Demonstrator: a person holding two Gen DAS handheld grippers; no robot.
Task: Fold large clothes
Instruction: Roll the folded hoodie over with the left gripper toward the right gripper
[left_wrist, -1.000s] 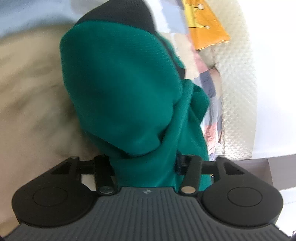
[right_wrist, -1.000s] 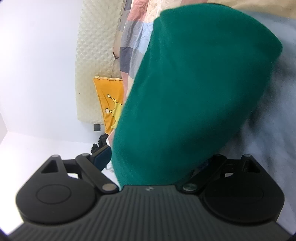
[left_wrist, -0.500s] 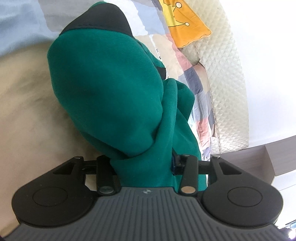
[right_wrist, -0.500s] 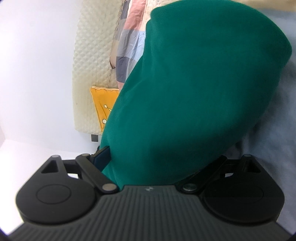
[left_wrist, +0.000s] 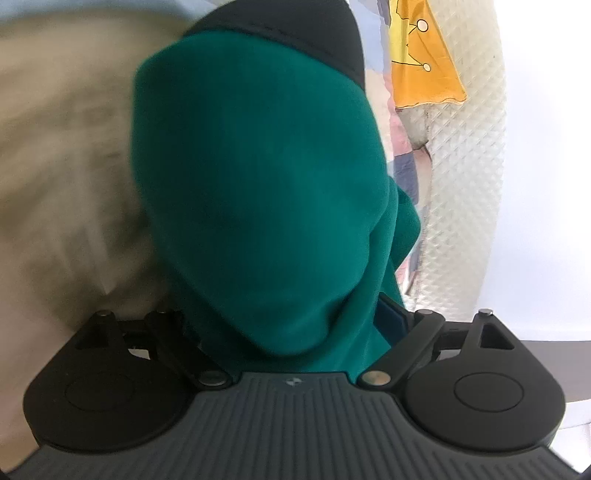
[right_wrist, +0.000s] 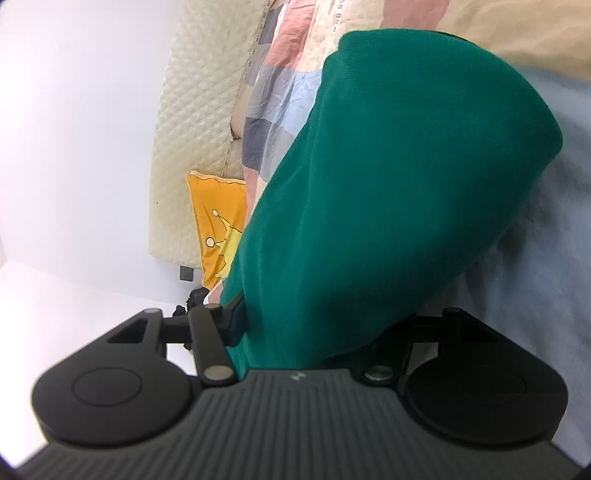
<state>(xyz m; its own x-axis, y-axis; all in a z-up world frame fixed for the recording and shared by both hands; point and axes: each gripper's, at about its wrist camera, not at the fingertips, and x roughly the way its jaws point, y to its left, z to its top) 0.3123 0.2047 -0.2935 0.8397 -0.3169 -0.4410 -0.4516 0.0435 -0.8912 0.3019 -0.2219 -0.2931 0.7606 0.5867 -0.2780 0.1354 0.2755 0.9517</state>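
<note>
left gripper (left_wrist: 291, 325) jaws opening, green cloth bunched between them but pads look to be letting go. right gripper (right_wrist: 314, 332) jaws closing on the same green garment (right_wrist: 388, 184); can't tell if the pads bite yet. garment drapes out from both grippers over the bed: beige blanket (left_wrist: 66, 155), pale blue sheet (right_wrist: 546, 258), patchwork quilt (right_wrist: 280, 92), yellow pillow (left_wrist: 421, 62) by the quilted headboard (left_wrist: 465, 177). black trim (left_wrist: 295, 33) at far end. likely soft, thick knit, limp, not slippery: grab at corners or hem, pinch through all layers.
</note>
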